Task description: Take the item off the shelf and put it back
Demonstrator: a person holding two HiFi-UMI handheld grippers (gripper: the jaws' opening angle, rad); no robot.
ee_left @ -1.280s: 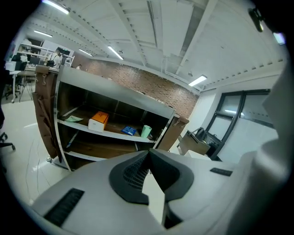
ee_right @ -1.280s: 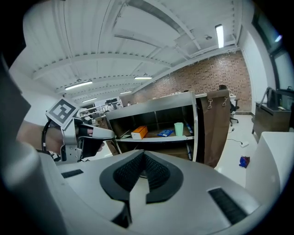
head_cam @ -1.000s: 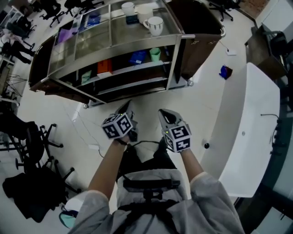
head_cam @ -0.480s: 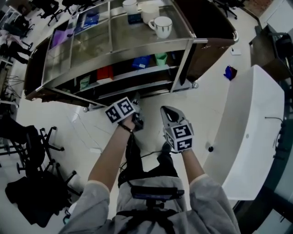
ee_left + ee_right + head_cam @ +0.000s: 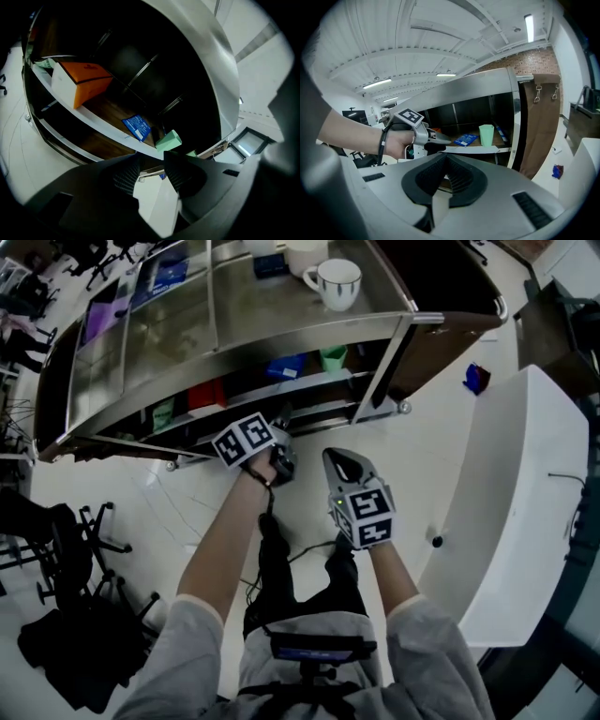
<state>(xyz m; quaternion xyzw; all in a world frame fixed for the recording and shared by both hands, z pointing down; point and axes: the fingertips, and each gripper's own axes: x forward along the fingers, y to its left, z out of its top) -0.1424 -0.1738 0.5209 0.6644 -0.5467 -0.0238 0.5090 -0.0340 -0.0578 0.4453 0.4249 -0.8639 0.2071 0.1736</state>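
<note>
Left gripper (image 5: 152, 166): jaws were just opening, empty.
Ahead of jaws: shelf (image 5: 104, 131) edge, then green cup (image 5: 168, 140), blue packet (image 5: 137, 127).
Right gripper (image 5: 443, 158): jaws clenched, empty.

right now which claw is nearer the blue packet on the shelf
Left. The left claw, jaws just opening and empty, is at the shelf edge, short of the blue packet; the right claw hangs farther back, off the shelf.

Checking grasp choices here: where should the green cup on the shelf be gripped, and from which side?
Likely grip the green cup across its side walls, mid-height, from the open front of the shelf: it stands upright near the front edge, apart from the blue packet.
</note>
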